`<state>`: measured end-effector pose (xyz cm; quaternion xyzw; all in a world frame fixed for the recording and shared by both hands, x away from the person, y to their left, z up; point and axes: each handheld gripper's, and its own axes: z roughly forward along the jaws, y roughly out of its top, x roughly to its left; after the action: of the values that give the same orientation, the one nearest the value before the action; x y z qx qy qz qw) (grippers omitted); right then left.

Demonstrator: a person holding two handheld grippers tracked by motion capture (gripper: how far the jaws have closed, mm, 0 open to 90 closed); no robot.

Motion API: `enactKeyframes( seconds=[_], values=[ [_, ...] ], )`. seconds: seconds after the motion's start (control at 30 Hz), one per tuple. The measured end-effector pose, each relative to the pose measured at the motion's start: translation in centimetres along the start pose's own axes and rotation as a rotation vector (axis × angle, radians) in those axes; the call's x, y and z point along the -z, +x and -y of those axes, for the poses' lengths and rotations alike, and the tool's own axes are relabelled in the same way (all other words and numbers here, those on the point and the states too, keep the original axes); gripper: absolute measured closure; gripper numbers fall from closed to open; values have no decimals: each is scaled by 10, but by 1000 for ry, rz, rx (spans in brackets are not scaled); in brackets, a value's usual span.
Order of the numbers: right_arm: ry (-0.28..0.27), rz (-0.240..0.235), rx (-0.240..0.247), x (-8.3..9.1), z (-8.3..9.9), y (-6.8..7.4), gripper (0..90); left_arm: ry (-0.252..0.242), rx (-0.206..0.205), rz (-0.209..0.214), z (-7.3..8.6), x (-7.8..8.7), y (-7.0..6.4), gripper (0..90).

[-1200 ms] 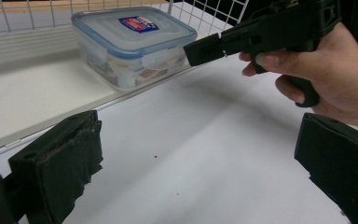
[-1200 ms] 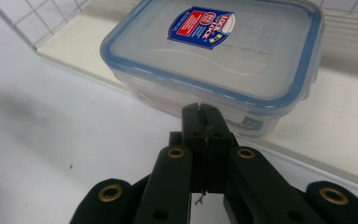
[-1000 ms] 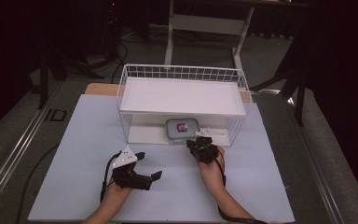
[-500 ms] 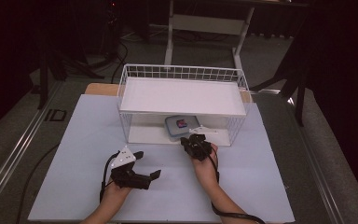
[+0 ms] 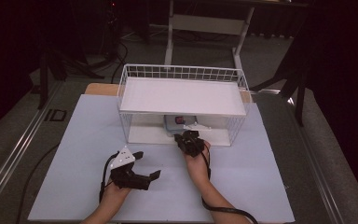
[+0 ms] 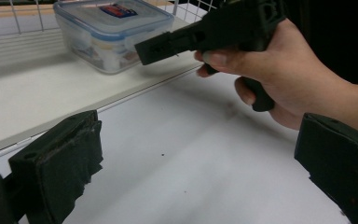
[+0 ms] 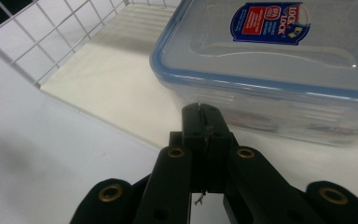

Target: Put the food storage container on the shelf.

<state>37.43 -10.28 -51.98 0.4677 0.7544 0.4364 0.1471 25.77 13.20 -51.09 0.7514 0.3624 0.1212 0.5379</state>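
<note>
Clear container (image 7: 279, 70) with a blue-rimmed lid and a blue-and-red label (image 7: 270, 22). White wire shelf (image 5: 182, 95), grid-patterned sides. Black left tool (image 5: 137, 168) with a grey plate; black right tool (image 5: 189, 140). Pale bluish-white desk (image 5: 84, 140).

The person's left hand (image 5: 113, 192) rested low near the table's front edge, holding the left gripper (image 5: 144, 169) with its jaws spread wide apart and aimed toward the right. The grey three-cornered plate (image 5: 123, 157) sat on top of it, tilted. The right forearm (image 5: 212, 196) stretched forward, and the right hand (image 5: 196, 161) carried the right gripper (image 5: 182, 138) farther ahead than the left one. Its jaws were pressed together, pads meeting tip to tip, pointing forward and slightly down.
</note>
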Motion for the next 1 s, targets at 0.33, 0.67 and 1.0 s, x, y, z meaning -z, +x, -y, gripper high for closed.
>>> enactKeyframes(
  seconds=[0.33, 0.67, 1.0],
  values=[
    [-10, 26, -8, -13, -11, -2, 900, 0, -8, 2, 0, 2, -1, 17],
    [-19, 42, -10, -14, -21, -3, 900, -4, -4, 10, 0, 2, -1, 17],
    [-17, 75, 8, -2, -9, -16, 900, 1, -9, 11, -1, 0, -5, 17]
  ],
)
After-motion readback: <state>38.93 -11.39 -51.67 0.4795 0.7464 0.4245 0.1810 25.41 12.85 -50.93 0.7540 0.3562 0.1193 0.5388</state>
